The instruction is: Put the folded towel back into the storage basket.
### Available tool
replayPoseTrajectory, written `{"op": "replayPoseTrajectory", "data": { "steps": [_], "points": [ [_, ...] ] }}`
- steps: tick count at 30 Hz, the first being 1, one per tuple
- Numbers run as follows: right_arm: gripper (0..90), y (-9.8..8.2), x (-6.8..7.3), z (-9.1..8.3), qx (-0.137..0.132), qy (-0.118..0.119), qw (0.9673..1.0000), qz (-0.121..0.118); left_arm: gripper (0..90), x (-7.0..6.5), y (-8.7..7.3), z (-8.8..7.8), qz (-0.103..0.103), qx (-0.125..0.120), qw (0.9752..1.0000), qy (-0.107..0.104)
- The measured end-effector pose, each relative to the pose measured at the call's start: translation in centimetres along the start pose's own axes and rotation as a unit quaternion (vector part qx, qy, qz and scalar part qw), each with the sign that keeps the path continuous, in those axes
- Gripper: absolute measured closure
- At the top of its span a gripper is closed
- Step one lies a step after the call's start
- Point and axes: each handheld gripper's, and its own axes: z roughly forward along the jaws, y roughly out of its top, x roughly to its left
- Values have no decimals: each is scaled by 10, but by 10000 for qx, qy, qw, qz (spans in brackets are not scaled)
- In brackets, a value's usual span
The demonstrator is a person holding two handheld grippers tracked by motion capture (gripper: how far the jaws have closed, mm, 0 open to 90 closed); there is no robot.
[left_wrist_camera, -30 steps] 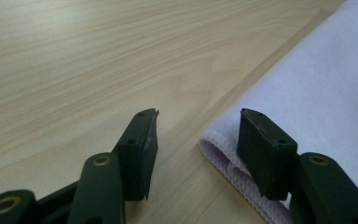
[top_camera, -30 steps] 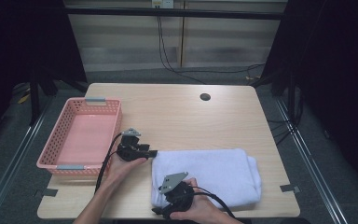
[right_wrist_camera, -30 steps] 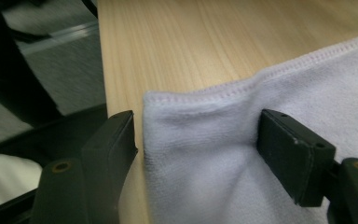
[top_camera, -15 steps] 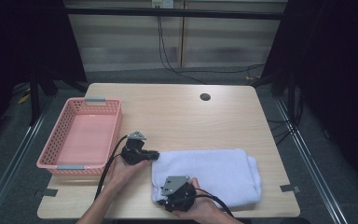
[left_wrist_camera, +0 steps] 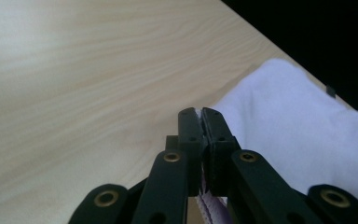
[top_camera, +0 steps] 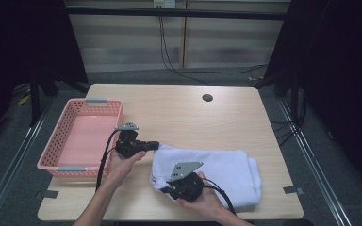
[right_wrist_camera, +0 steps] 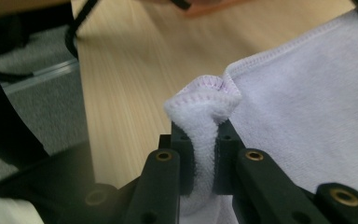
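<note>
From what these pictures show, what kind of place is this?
Probably a lab or recording studio, not a home. A plain wooden table stands between dark curtains, cables run over a grey floor, and the work is staged: one white towel and a pink basket.

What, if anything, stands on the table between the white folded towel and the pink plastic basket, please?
Nothing visible does. Both claws pinch the white folded towel at its left end, and bare wooden table lies between that end and the pink plastic basket; the left claw and its hand sit in the gap, carrying the towel.
</note>
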Motion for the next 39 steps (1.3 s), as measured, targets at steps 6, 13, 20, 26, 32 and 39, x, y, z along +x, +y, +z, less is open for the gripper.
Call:
{"op": "replayPoseTrajectory", "data": {
  "steps": [6, 13, 20, 26, 32, 39],
  "points": [
    [829, 34, 1, -14, -570, 160, 9982, 25, 875, -7, 29, -28, 94, -116, 9996, 221],
    [828, 60, 11, -23, -1193, 293, 9924, 8, 875, -24, 49, -45, 329, -176, 9981, 490],
    [826, 18, 9, -56, -1297, -11, 9913, 214, 873, -55, 49, 13, 450, 43, 9990, -4],
    [819, -37, -4, -97, -1173, -360, 9898, 723, 869, -82, 49, 73, 499, 361, 9976, -309],
    [784, -81, -5, -118, -903, -609, 9877, 1119, 863, -105, 42, 124, 620, 696, 9939, -596],
    [479, -103, -3, -142, -382, -1096, 9862, 1184, 527, -115, 39, 126, 788, 281, 9905, -1088]
  ]
}}
